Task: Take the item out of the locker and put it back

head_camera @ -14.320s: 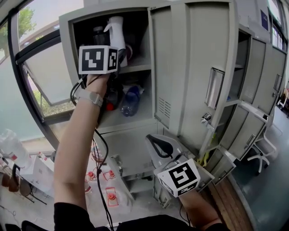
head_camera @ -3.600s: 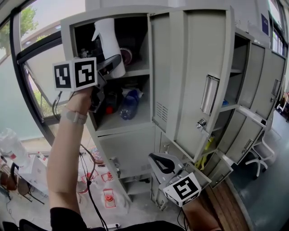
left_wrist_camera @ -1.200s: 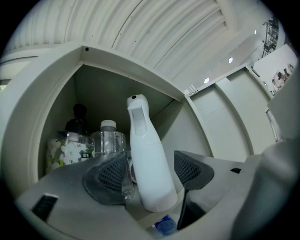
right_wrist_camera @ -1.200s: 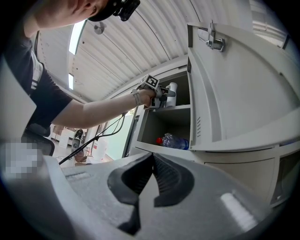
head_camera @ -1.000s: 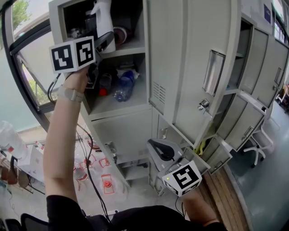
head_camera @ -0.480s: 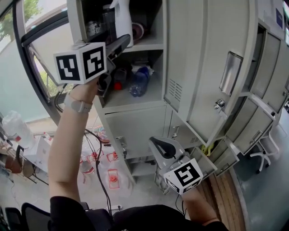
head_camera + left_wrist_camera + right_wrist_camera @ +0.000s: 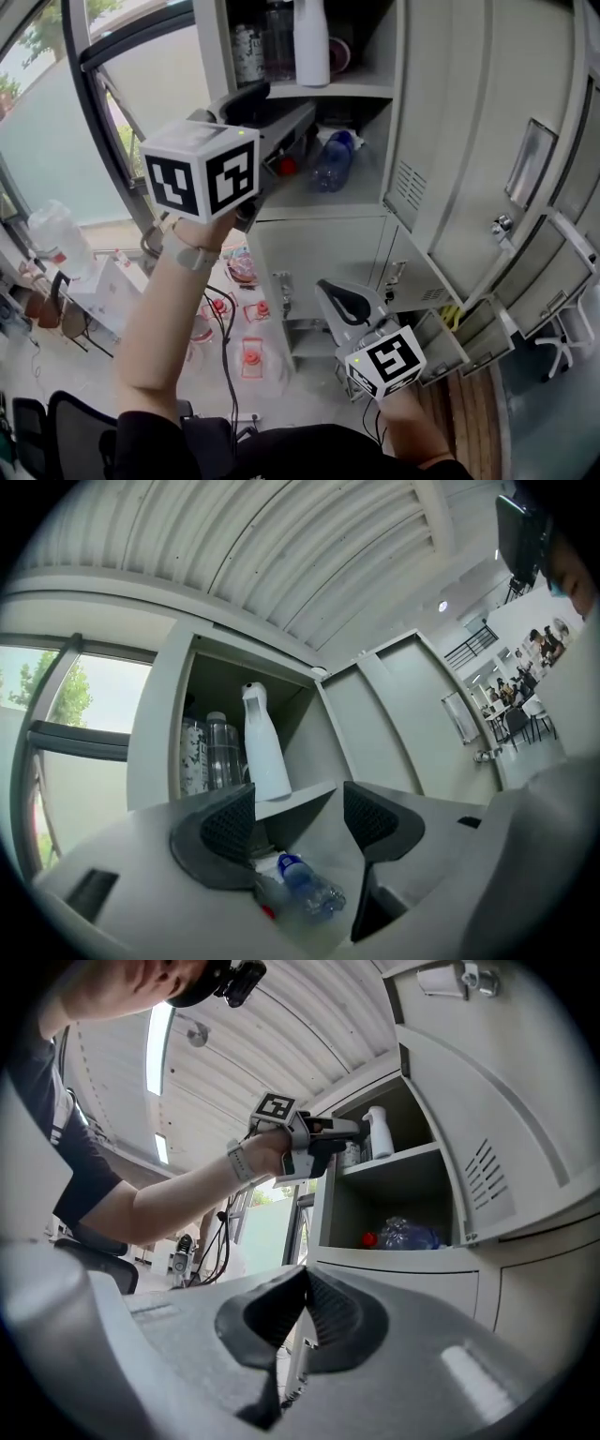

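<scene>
Right gripper [image 7: 305, 1312]: held low, near the body and below the locker [image 7: 309, 253]. Fingers together, nothing between them. Idle.

Left gripper [image 7: 298, 819]: raised in front of the open locker, pointing up at its two open compartments, clear of both. Jaws wide apart and closing, with nothing between them; only shelf and compartment show in the gap.

Step (judgement): the spray bottle [image 7: 311, 42] stands in the locker and neither gripper holds it. This fits either a put-back just finished or a take-out not yet begun; the frames do not settle which. If a take-out is next, the left gripper needs to go up to the upper shelf [image 7: 337, 91], with the jaws opened wide enough to straddle the bottle's body below the trigger head, and avoid the neighbouring containers.

Lower compartment: a blue-capped plastic bottle [image 7: 330, 159] lies on its side, a red-capped item [image 7: 286, 166] at its left.

Upper compartment: the spray bottle is upright near the shelf's front edge, just right of a clear bottle [image 7: 278, 37] and a patterned container [image 7: 247, 52].

Bottle appearance: plain white, opaque, slim, widening slightly toward the base, with a white trigger head. No label visible.
</scene>
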`<state>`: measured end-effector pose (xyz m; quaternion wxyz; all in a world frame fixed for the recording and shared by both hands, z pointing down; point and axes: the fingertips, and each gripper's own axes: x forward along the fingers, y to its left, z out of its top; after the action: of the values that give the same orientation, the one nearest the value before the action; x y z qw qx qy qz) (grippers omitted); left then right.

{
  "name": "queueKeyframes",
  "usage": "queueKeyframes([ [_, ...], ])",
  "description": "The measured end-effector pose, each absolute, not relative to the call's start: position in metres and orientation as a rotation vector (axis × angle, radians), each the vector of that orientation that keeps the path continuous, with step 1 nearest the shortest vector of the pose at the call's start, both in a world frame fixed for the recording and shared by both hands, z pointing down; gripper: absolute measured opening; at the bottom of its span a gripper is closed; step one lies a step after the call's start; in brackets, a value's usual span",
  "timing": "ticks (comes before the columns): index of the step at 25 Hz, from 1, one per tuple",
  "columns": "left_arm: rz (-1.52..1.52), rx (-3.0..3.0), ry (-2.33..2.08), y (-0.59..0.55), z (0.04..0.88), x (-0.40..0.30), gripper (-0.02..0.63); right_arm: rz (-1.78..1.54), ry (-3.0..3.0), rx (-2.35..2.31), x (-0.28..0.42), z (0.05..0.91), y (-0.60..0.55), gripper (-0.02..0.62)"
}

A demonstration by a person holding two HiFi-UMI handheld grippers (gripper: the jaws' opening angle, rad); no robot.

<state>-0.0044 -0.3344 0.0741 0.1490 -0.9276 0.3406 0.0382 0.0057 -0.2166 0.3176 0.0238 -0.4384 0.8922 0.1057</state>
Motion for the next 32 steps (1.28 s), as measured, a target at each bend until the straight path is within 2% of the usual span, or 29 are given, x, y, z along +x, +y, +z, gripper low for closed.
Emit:
queueKeyframes([
  [2,0.093,-2.657,0.984,-0.33,0.087,-0.012,0.279,0.314,2.77,-1.333,-0.001,0.319,-0.218,-0.003],
  [9,0.1,-2.686,0.998,-0.312,0.135,-0.039,0.127,0.283,2.8,-1.27,-0.023,0.327,-0.224,-0.003],
  [16,0.157,-2.705,1.066,-0.298,0.172,-0.07,0.024,0.259,2.844,-1.206,-0.043,0.335,-0.228,-0.003],
  [32,0.064,-2.709,1.254,-0.279,0.273,-0.119,0.014,0.132,2.883,-1.145,-0.057,0.363,-0.235,-0.003],
])
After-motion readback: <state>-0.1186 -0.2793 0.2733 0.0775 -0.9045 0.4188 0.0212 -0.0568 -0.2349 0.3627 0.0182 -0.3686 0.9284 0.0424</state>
